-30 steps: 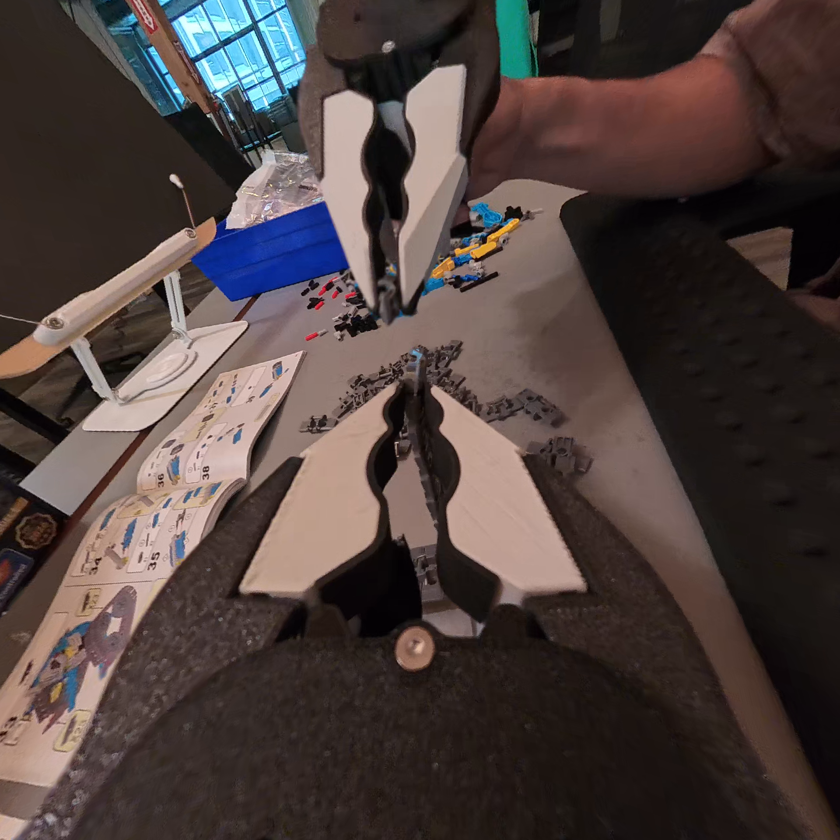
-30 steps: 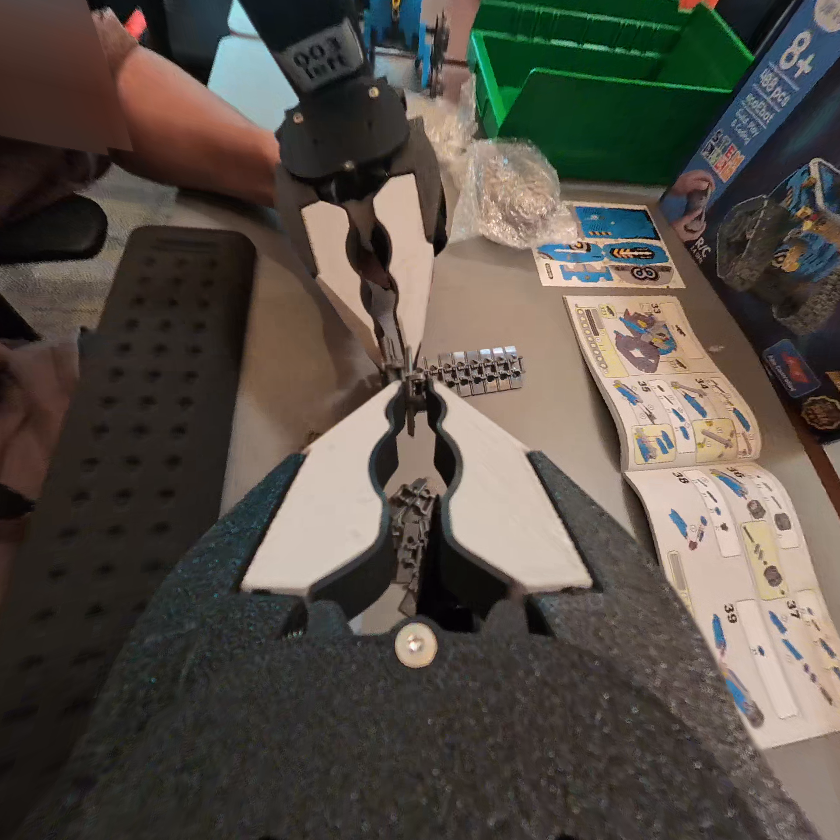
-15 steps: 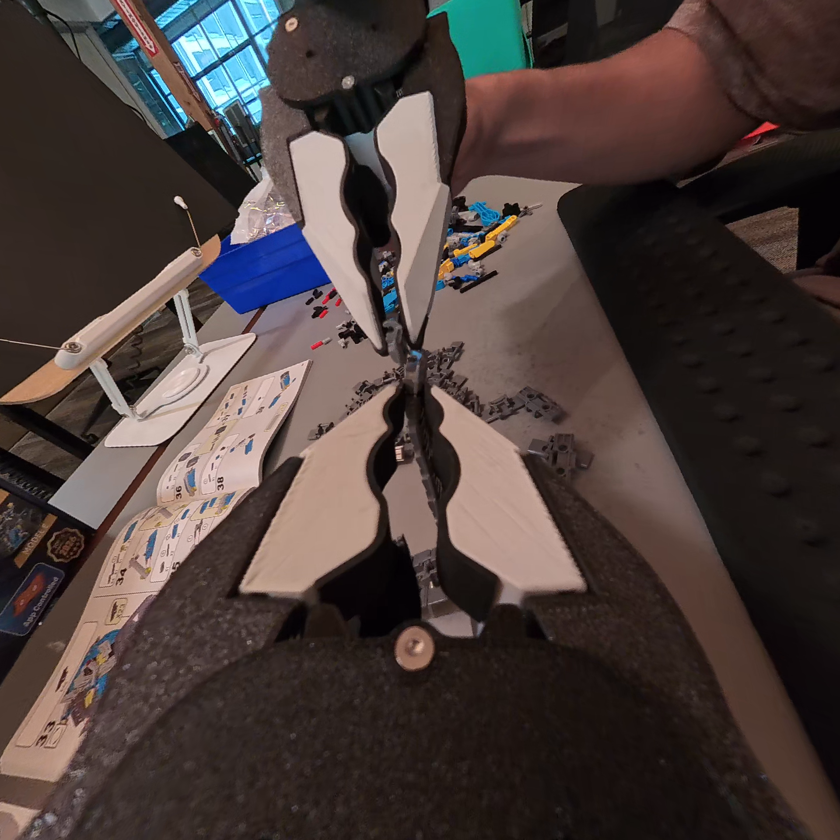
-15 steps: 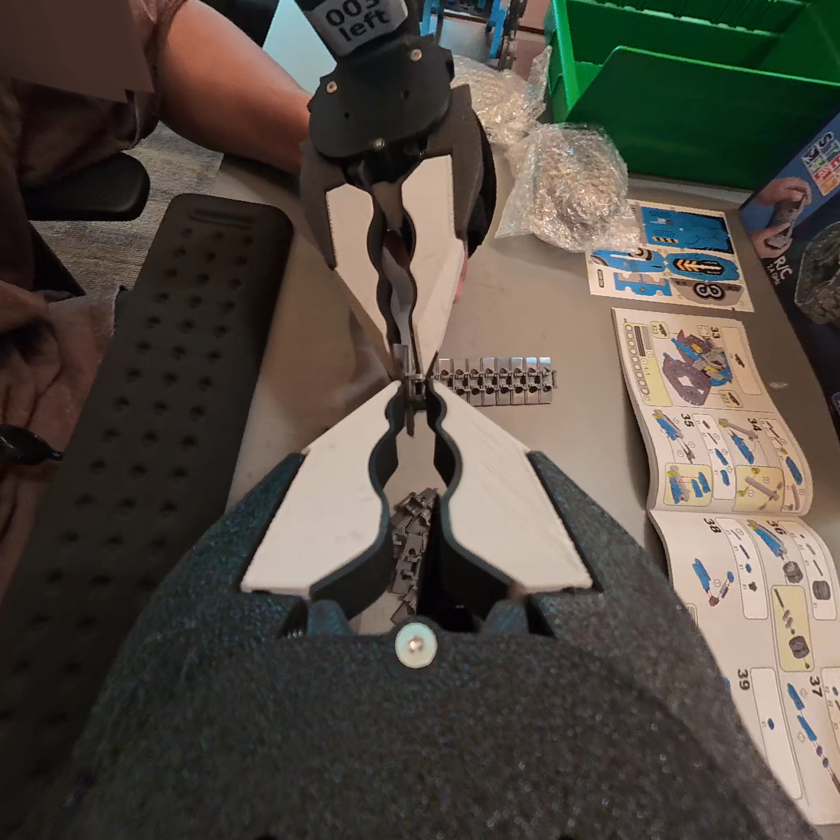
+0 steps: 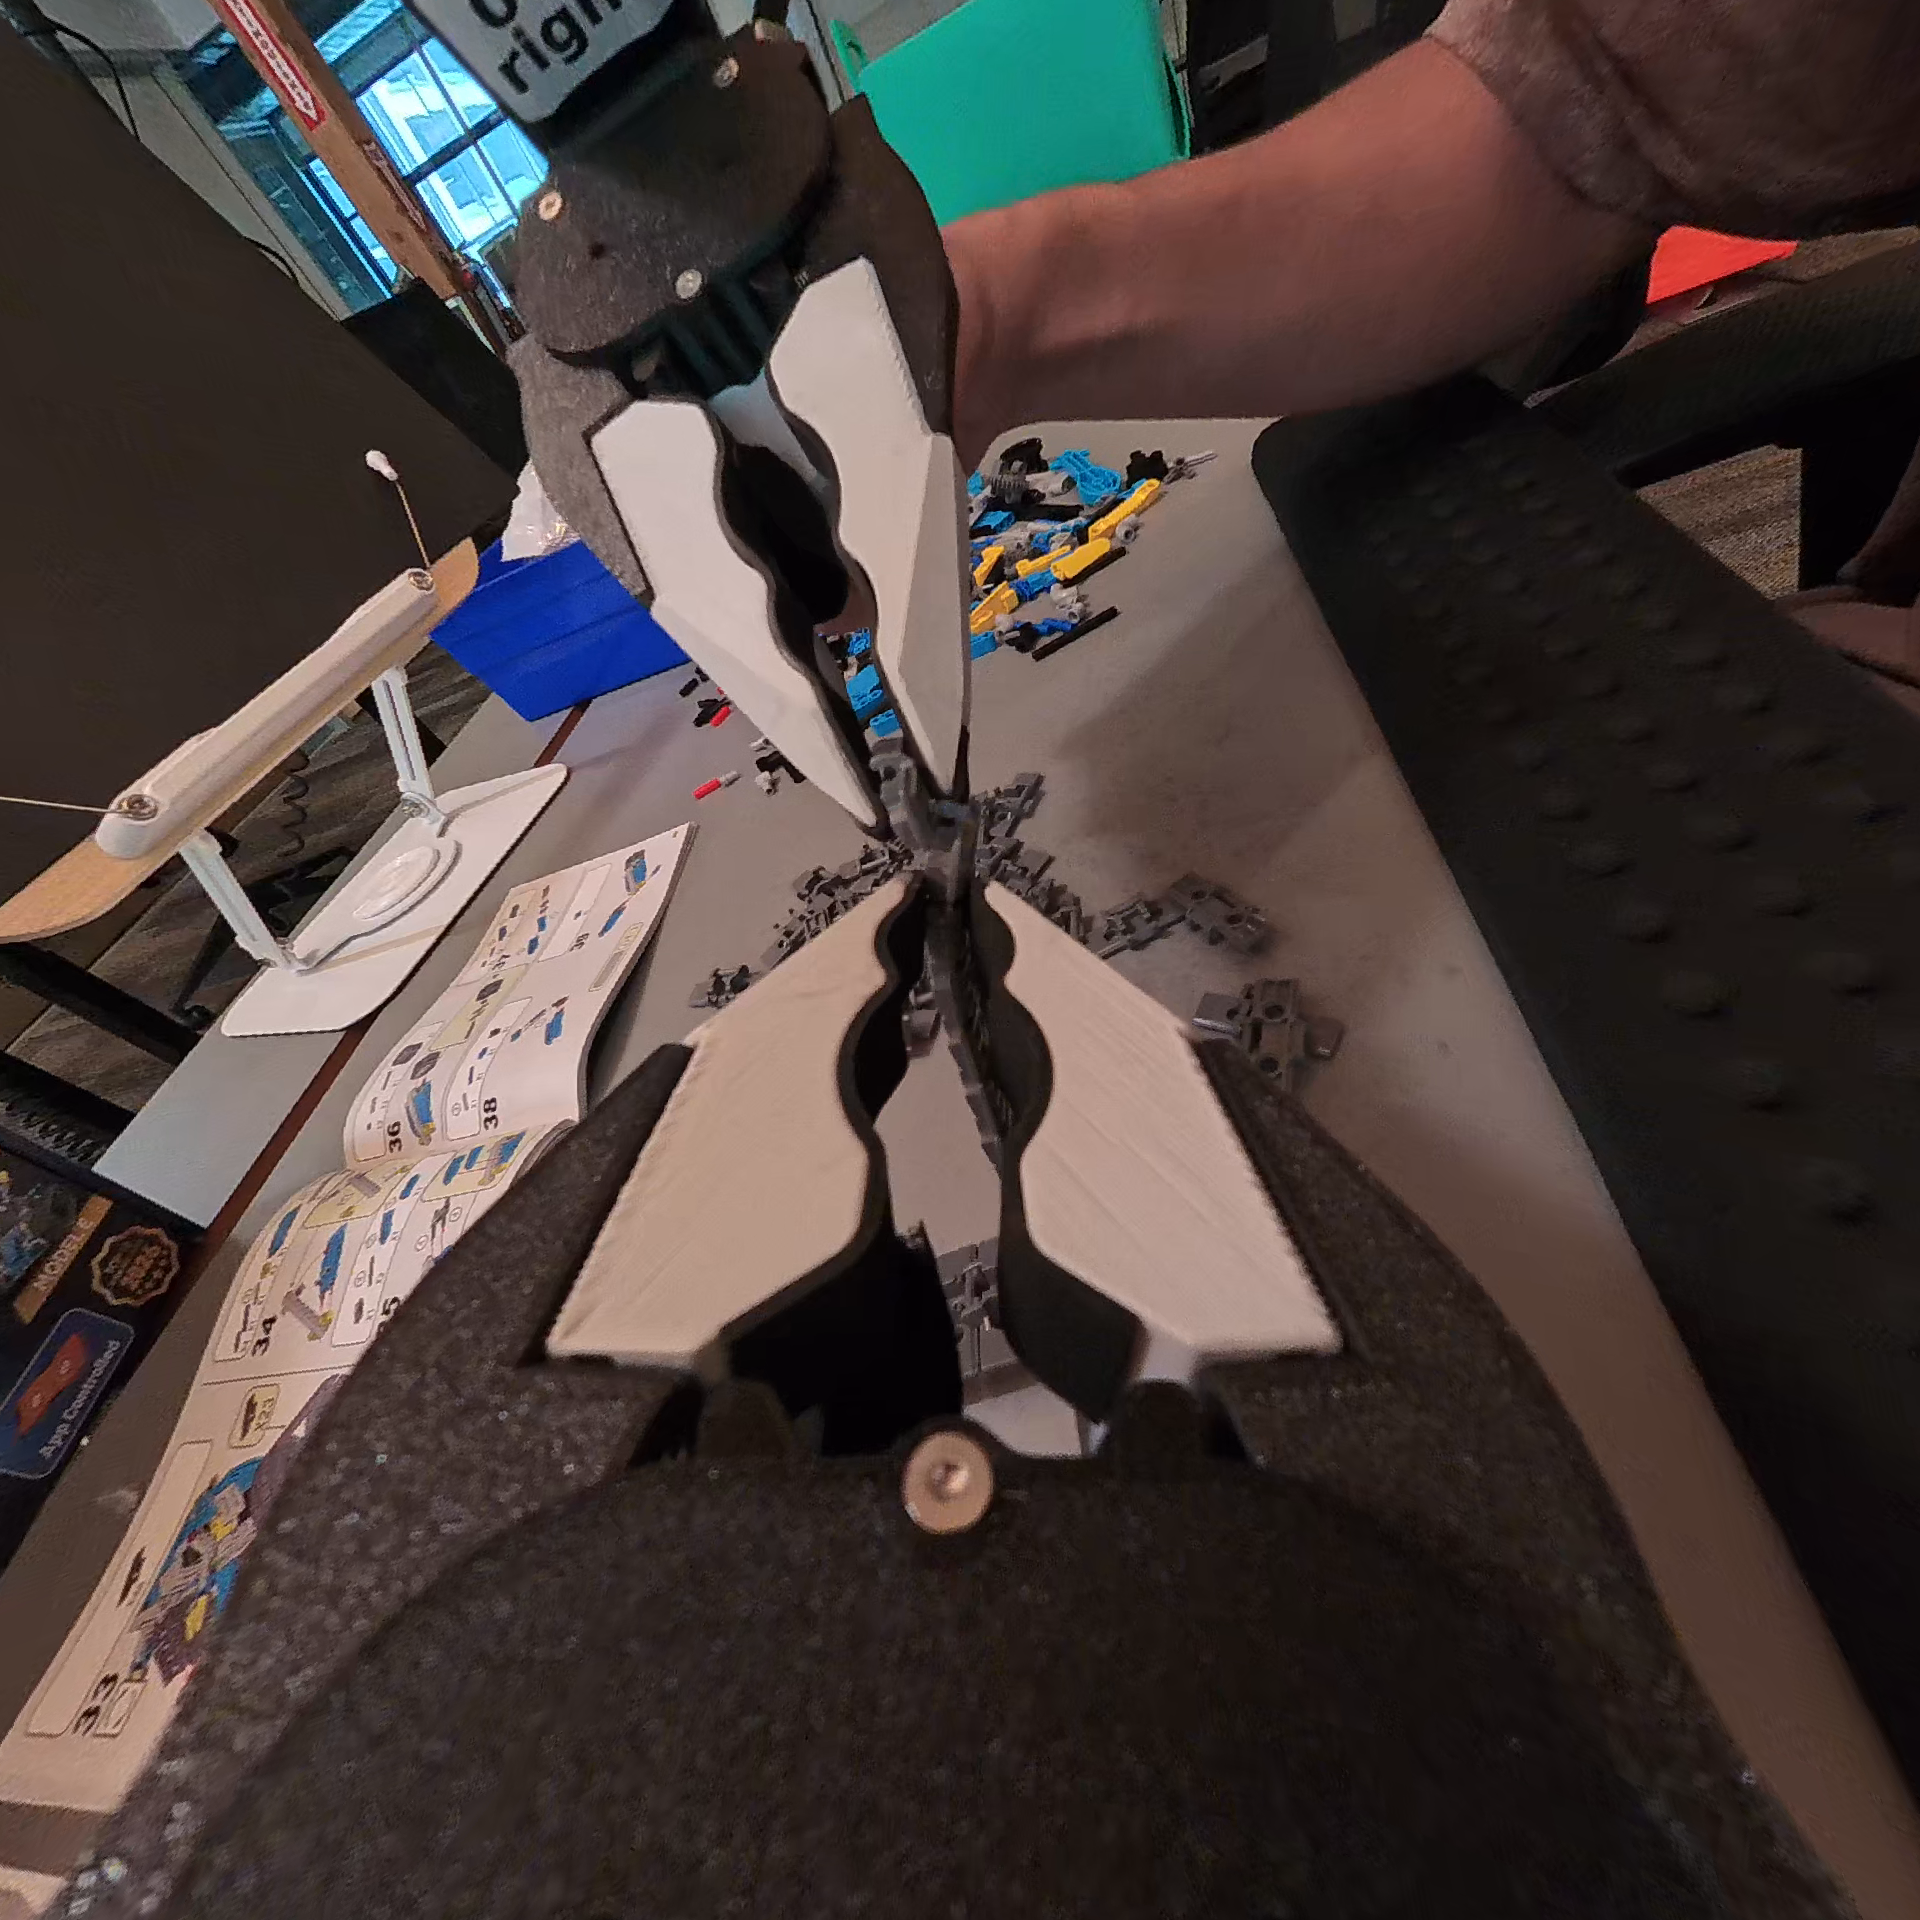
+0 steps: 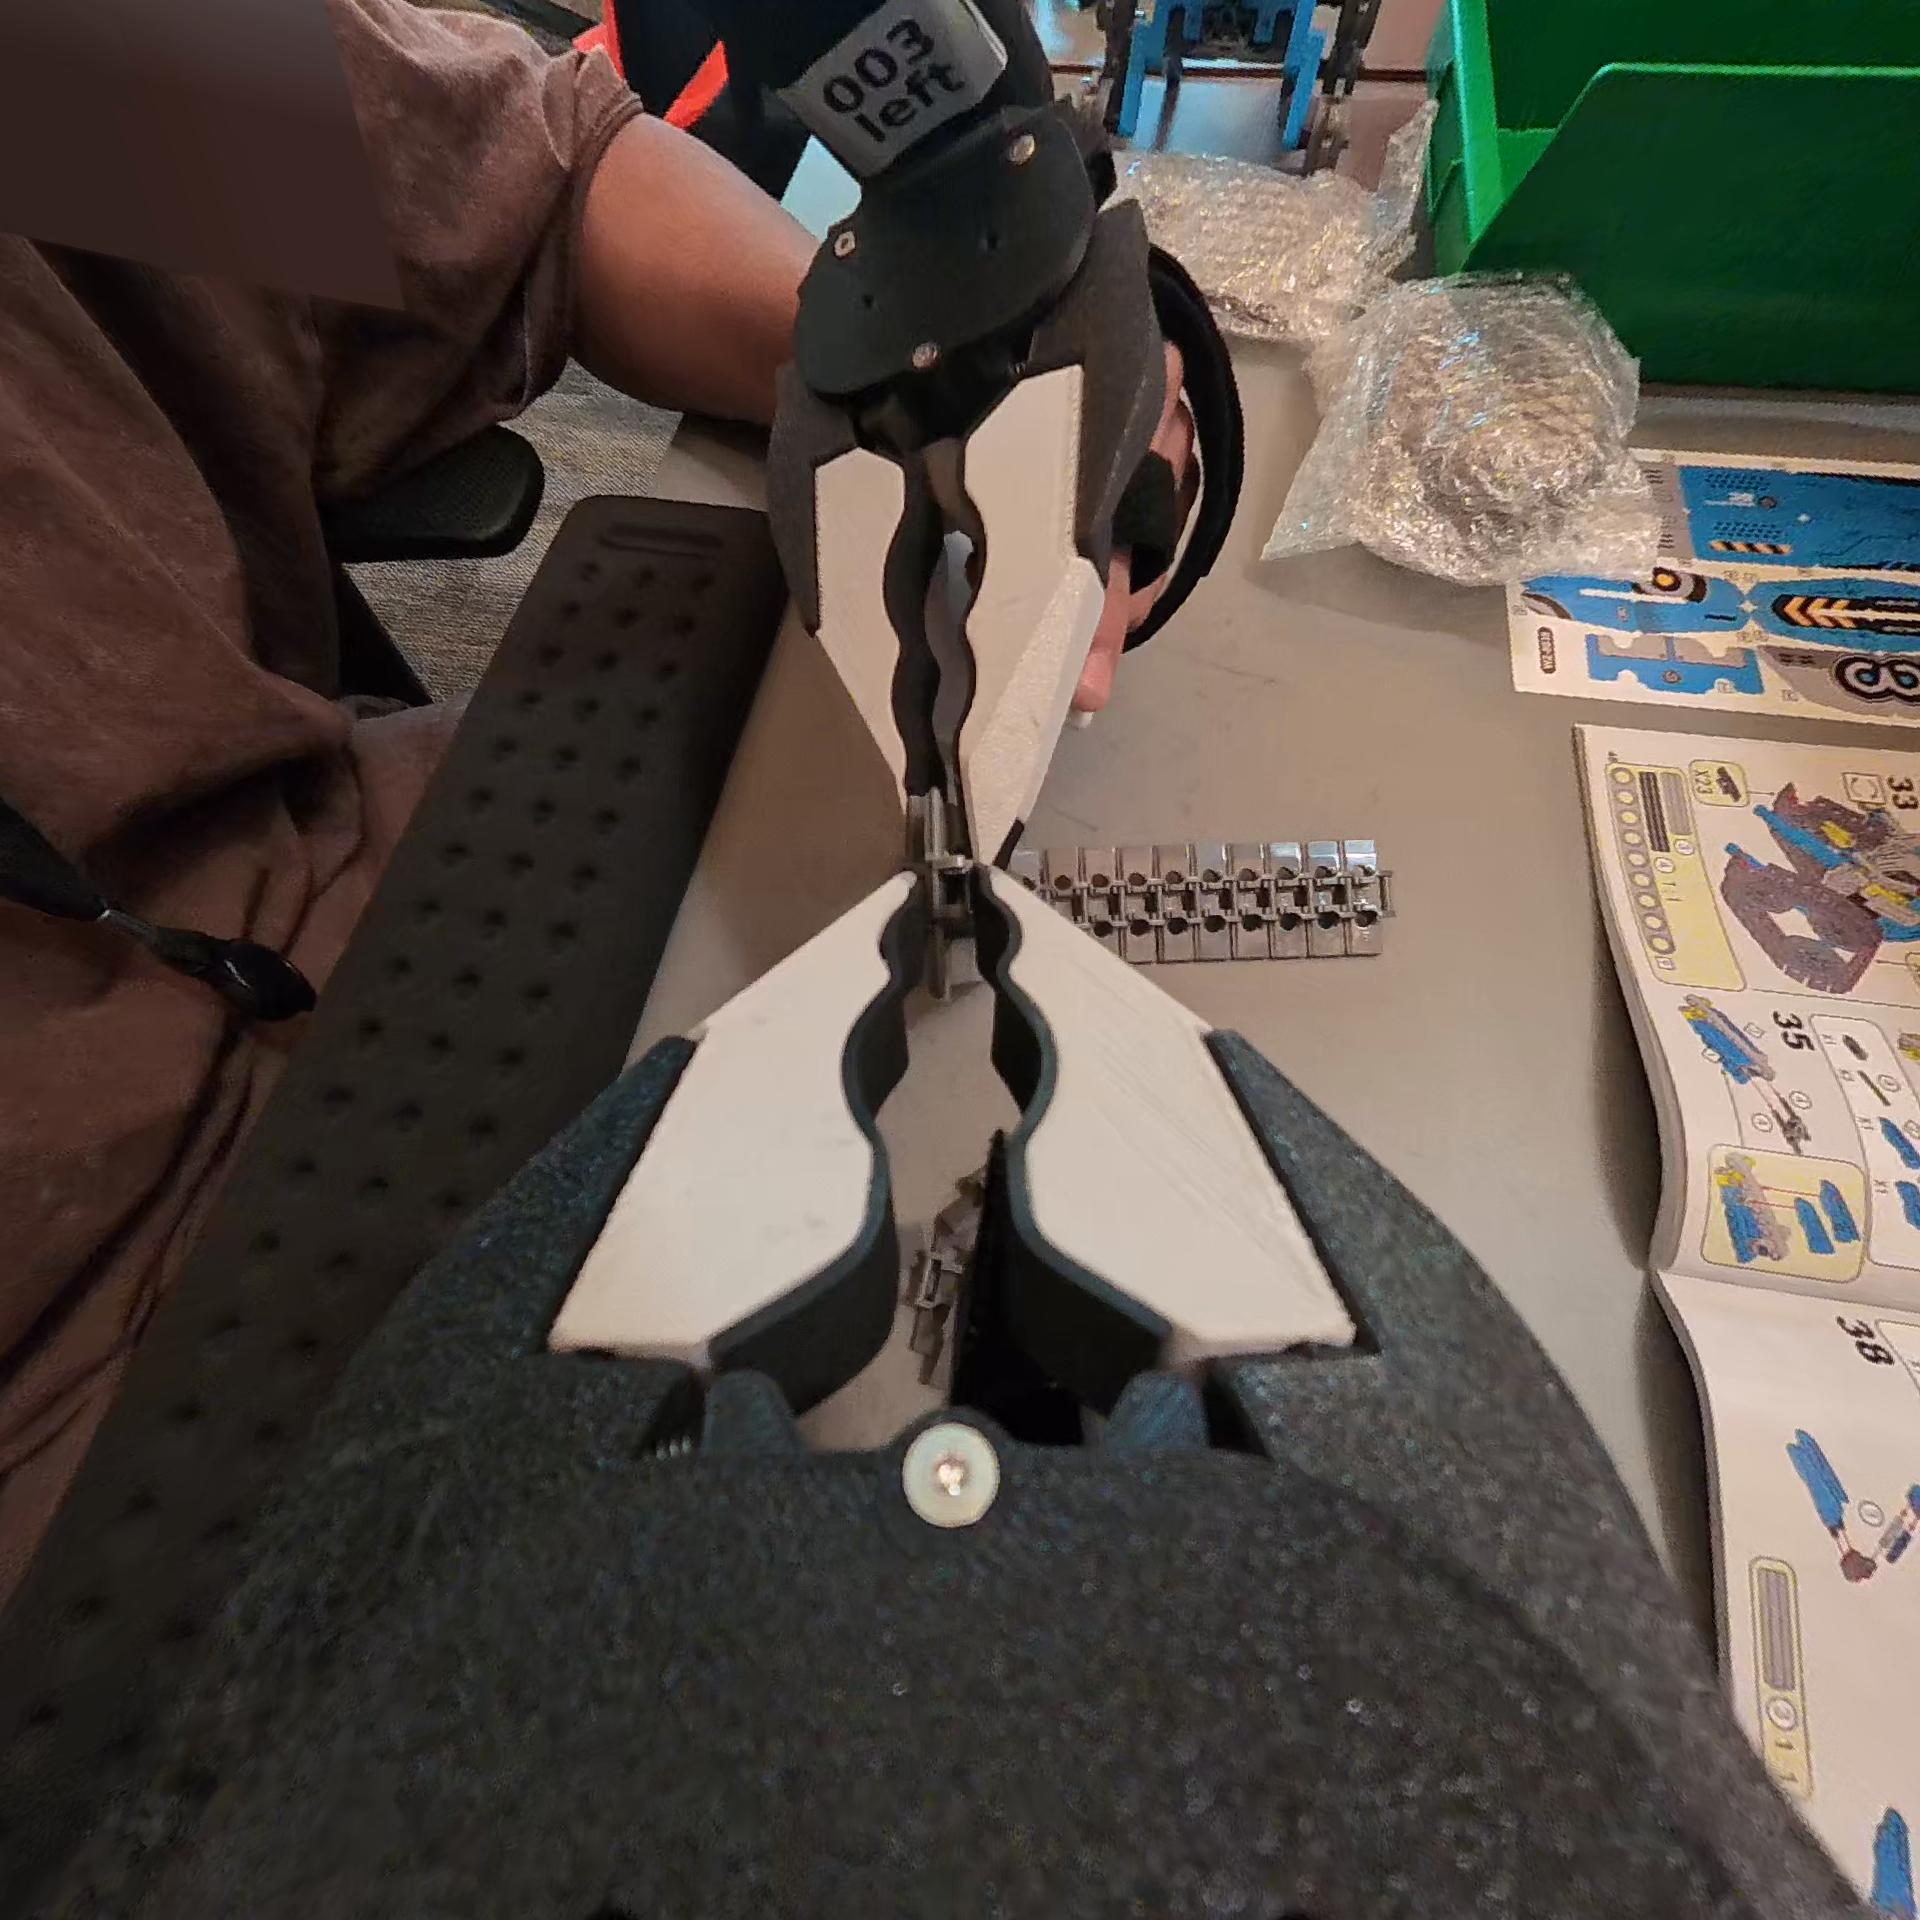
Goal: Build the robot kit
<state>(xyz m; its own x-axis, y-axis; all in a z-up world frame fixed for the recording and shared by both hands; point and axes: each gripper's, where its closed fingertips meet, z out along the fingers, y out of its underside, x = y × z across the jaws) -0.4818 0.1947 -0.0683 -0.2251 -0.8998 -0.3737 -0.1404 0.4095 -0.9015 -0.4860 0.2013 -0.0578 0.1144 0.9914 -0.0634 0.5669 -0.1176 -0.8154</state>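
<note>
My left gripper point(image 5: 940, 883) is shut on a small grey track link point(image 5: 948, 940). My right gripper point(image 6: 945, 883) is shut on another grey track link point(image 6: 948, 925). The two grippers point at each other, tip to tip, just above the grey table point(image 6: 1299, 1143), and the two links touch between them. In the left wrist view the right gripper point(image 5: 914, 800) comes down from above. In the right wrist view the left gripper point(image 6: 940, 821) does the same. An assembled strip of grey track links point(image 6: 1205, 899) lies flat just right of the tips. Loose grey links point(image 5: 1184, 920) lie scattered below.
An open instruction booklet point(image 6: 1787, 1039) and a sticker sheet point(image 6: 1714, 634) lie on the table. A black perforated pad point(image 6: 468, 935) runs along the person's side. There are also bubble-wrap bags point(image 6: 1455, 436), green bins point(image 6: 1714, 208), a blue bin point(image 5: 561, 634), a white stand point(image 5: 395, 894) and coloured parts point(image 5: 1049, 551). The grippers are tip to tip, or close to it.
The two grippers have closed the gap between them. Their tips were apart a second ago and now the held links touch. Both stay shut.
</note>
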